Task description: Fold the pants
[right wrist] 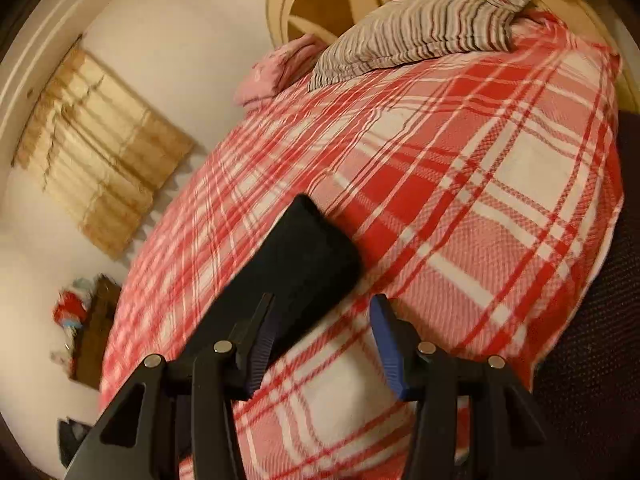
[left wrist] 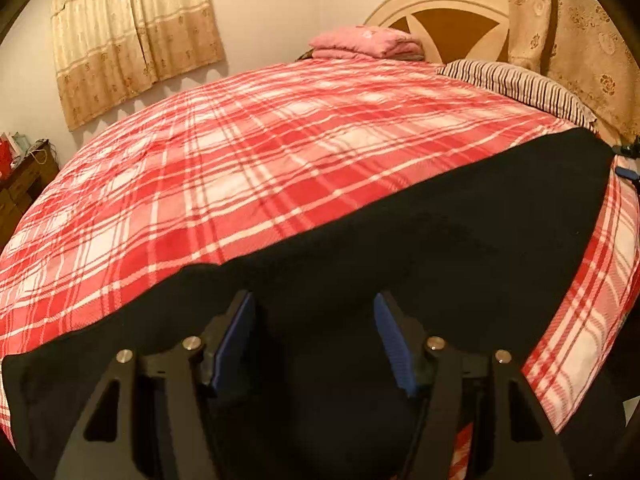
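Observation:
Black pants [left wrist: 420, 232] lie flat across the near side of a bed with a red and white plaid cover [left wrist: 260, 152]. My left gripper [left wrist: 314, 304] is open, its blue pads [left wrist: 236, 336] spread over the pants' near part. In the right wrist view one end of the pants [right wrist: 304, 256] shows as a dark rounded strip. My right gripper [right wrist: 322, 312] is open and empty; its left finger sits over the pants' edge and its right finger over the bare cover [right wrist: 480, 200].
A striped pillow [left wrist: 520, 84] and folded pink cloth [left wrist: 364, 42] lie by the wooden headboard [left wrist: 448, 16]. Curtains [left wrist: 132, 36] hang on the far wall. A wooden nightstand [left wrist: 24, 184] with small items stands left of the bed.

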`<move>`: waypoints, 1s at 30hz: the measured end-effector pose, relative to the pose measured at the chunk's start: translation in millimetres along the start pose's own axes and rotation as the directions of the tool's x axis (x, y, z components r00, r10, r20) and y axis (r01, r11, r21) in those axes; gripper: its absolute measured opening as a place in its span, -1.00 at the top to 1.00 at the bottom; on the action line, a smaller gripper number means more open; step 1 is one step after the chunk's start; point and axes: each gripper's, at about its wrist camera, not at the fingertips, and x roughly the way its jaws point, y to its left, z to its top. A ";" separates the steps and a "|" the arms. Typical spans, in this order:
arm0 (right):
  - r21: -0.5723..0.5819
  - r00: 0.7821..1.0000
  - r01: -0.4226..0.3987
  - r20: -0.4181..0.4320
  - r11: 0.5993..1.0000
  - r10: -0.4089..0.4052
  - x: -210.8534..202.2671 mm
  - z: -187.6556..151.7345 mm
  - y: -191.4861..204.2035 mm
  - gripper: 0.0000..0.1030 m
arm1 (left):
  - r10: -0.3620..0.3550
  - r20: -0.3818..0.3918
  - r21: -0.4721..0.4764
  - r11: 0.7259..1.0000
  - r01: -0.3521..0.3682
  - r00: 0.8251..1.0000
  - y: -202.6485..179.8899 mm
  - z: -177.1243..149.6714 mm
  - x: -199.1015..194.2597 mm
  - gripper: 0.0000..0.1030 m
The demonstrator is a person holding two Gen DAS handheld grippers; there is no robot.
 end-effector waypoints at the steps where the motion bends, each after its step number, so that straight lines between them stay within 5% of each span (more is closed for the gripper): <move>1: 0.014 1.000 -0.016 0.011 1.000 0.015 2.6 1.8 -2.2 0.05 | -0.001 -0.002 0.001 1.000 0.001 1.000 -0.1 -1.1 2.0 -0.27; 7: -0.013 0.998 -0.056 0.031 0.998 0.056 21.7 12.3 3.4 0.06 | -0.005 0.009 0.002 1.000 0.005 1.000 -2.5 -2.8 2.8 -0.38; 11: -0.037 0.995 -0.101 0.003 0.994 0.101 21.7 9.0 13.6 0.72 | -0.023 0.010 -0.005 1.000 0.023 1.000 0.1 -3.8 1.2 -0.38; 15: -0.091 0.994 -0.091 0.049 0.992 0.096 9.2 9.9 31.4 0.80 | -0.037 0.012 -0.021 0.999 0.037 0.999 3.2 -2.5 -1.5 -0.38; 18: -0.234 0.991 -0.096 0.070 0.968 0.115 -10.7 4.8 77.2 0.80 | -0.053 0.019 -0.046 0.997 0.053 0.998 8.1 -2.6 -5.5 -0.38; 24: -0.537 0.976 -0.182 0.004 0.824 0.218 -44.0 -44.2 199.2 0.81 | -0.062 0.034 -0.082 0.995 0.065 0.997 18.3 -4.5 -14.9 -0.38; 30: -0.700 0.942 -0.331 -0.209 0.633 0.261 -38.5 -139.1 285.1 0.81 | -0.047 0.059 -0.118 0.992 0.054 0.997 39.0 -9.2 -31.0 -0.38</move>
